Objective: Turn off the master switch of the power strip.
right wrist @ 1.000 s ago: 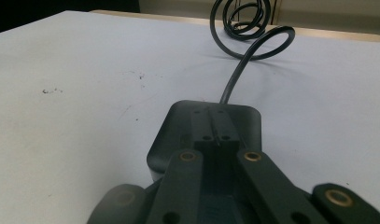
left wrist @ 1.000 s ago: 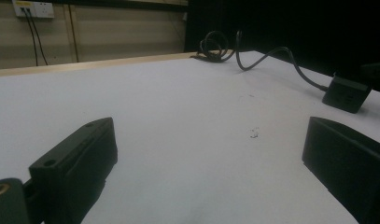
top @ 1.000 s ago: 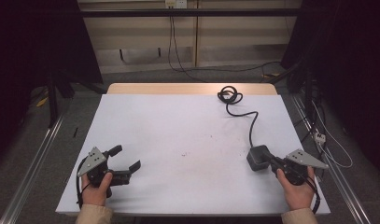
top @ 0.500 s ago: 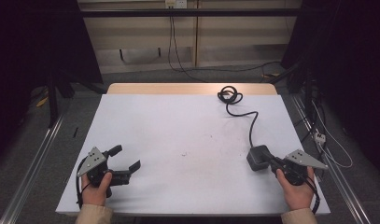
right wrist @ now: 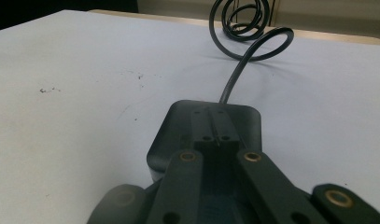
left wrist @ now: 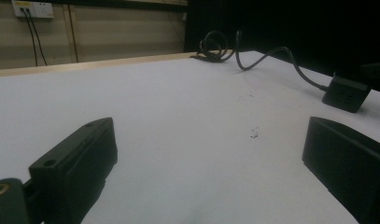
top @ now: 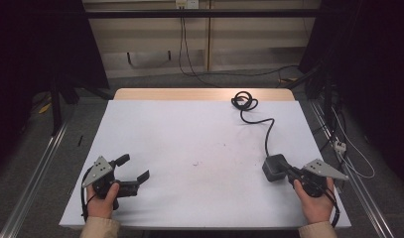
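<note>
High view, lower left of the frame: the left gripper rests on the white table, held by a hand. Its jaws stand spread wide apart with bare tabletop between them. Left gripper view confirms this: one black jaw sits at the lower left of the frame, the other at the right edge, nothing between them.

Centre of the high view: a few small dark specks mark the table surface.

Upper centre-right: a black cable lies coiled near the table's far edge, then runs in a curve down the frame to a black power adapter at the lower right.

Lower right: the right gripper, held by a hand, reaches the adapter. Right gripper view shows its jaws pressed together, their tips lying over the top face of the adapter. Whether they touch that face cannot be told. The cable leaves the adapter's far side toward the top of that frame.
</note>
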`<state>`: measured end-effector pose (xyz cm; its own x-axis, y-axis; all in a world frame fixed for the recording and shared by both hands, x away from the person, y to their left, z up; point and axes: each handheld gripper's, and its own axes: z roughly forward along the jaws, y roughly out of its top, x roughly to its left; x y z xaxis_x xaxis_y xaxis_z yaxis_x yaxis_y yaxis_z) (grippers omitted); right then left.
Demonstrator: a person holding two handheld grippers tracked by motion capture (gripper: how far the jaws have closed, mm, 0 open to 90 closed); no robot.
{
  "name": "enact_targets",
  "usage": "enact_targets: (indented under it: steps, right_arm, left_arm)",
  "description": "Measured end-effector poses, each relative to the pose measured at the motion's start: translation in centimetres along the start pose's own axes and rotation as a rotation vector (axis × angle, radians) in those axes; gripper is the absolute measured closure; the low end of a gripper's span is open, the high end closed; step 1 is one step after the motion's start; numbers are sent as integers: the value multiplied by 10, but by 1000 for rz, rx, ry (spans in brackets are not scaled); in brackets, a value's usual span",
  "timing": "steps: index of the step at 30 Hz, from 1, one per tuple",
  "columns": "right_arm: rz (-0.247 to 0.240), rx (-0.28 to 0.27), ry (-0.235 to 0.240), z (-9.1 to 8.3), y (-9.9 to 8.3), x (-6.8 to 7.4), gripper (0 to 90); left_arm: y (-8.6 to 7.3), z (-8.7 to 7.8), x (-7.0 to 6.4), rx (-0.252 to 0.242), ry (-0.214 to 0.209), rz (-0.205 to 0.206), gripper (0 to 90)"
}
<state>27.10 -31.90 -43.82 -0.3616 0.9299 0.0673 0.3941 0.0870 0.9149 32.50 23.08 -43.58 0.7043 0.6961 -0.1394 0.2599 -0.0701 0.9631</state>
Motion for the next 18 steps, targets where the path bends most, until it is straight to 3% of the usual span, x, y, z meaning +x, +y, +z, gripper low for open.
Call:
enact_targets:
  steps: [18]
  right_arm:
    - [-1, 0, 1, 0, 0, 0, 900]
  left_arm:
    - [0, 0, 1, 2, 3, -4, 28]
